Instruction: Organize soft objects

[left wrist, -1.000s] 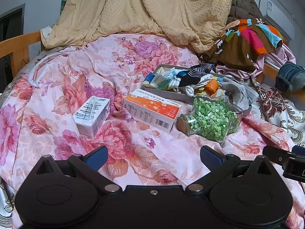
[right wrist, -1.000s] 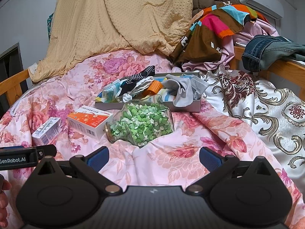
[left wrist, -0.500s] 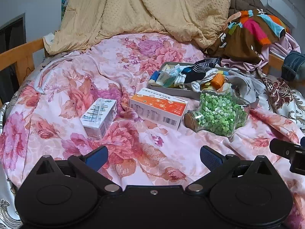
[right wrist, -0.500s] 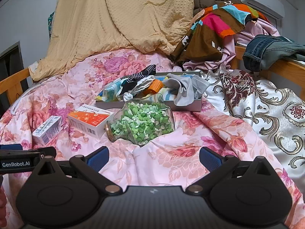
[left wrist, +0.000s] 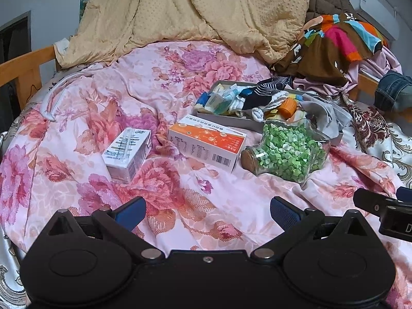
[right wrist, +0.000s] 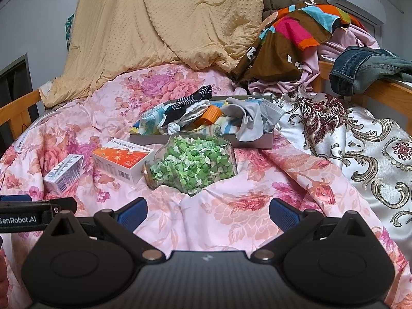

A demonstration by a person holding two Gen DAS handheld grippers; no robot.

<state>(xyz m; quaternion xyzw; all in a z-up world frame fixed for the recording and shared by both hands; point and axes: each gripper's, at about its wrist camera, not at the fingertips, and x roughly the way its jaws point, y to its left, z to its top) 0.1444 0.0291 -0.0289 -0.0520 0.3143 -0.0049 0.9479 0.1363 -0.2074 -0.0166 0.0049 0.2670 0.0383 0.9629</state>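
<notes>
Bed: pink floral quilt (left wrist: 108, 118) covered it.
Tray (right wrist: 266, 137): lay mid-quilt, tan blanket (right wrist: 167, 25) heaped behind.
Left gripper (left wrist: 207, 209): fingers apart, empty.
Right gripper (right wrist: 207, 211): fingers apart, empty.

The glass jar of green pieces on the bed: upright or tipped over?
Tipped over. The glass jar lies on its side on the floral quilt, cork stopper facing sideways.

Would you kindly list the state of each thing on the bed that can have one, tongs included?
Left tongs: open, empty, above the floral quilt.
Right tongs: open, empty.
Jar: on its side, corked, full of green bits.
Orange box: lying flat, closed.
White carton: lying on its side, closed.
Tray: open, heaped with socks.
Grey sock: draped over the tray's rim.
</notes>
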